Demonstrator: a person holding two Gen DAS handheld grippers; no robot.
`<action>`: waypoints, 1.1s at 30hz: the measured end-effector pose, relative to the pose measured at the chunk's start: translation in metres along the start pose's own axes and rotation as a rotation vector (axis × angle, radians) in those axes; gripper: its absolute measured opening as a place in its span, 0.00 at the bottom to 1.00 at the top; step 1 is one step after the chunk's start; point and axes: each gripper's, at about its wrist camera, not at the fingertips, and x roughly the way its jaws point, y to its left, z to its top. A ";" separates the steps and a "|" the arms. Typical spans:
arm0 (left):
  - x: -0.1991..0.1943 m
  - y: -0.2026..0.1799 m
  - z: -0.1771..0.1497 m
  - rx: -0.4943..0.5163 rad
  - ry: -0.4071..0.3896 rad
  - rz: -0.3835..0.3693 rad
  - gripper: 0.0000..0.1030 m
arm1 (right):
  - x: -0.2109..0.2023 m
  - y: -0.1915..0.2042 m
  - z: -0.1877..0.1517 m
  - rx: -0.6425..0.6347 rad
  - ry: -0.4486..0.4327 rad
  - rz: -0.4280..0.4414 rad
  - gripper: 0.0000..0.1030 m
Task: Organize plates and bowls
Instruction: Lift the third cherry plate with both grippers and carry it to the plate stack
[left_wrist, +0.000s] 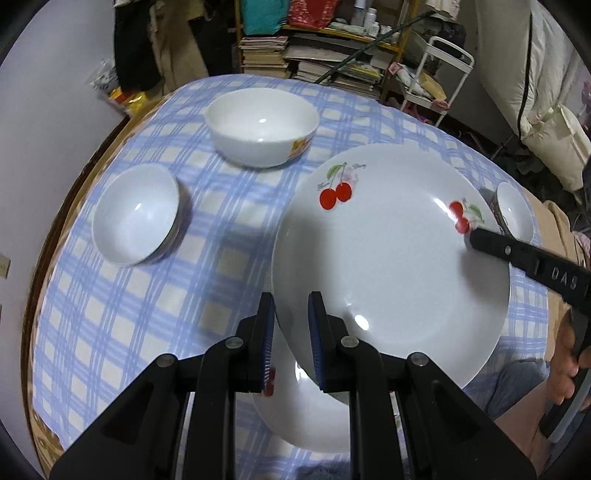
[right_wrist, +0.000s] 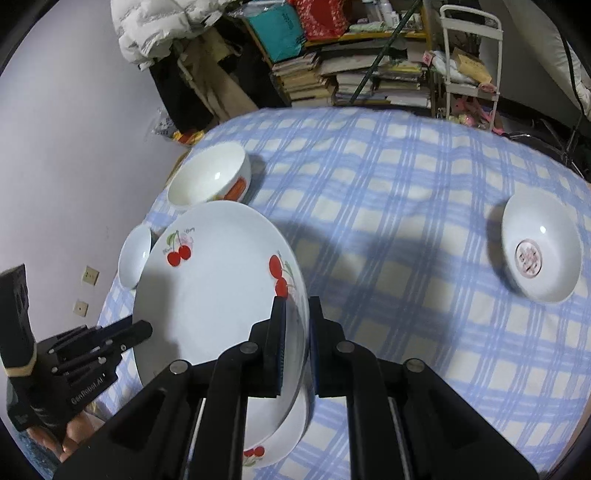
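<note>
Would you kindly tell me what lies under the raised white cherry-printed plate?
Under the raised white cherry-printed plate sits a second white cherry-printed plate on the blue checked tablecloth. Only its near rim shows; the rest is covered.

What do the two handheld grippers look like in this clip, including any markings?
Both are matte black plastic linkages with round silver pivot pins. The left gripper and right gripper have blue ribbed pads inside their flat fingers. The left body reads "GenRobot.AI" in pale lettering; no cables or sleeves show.
</note>
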 end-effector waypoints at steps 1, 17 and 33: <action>-0.001 0.003 -0.003 -0.013 -0.004 -0.002 0.17 | 0.001 0.002 -0.004 0.000 0.002 0.003 0.13; -0.003 0.026 -0.048 -0.139 0.017 0.002 0.17 | 0.023 0.010 -0.057 0.022 0.060 0.034 0.12; 0.016 0.026 -0.057 -0.143 0.084 0.041 0.17 | 0.032 0.016 -0.073 -0.023 0.072 -0.004 0.12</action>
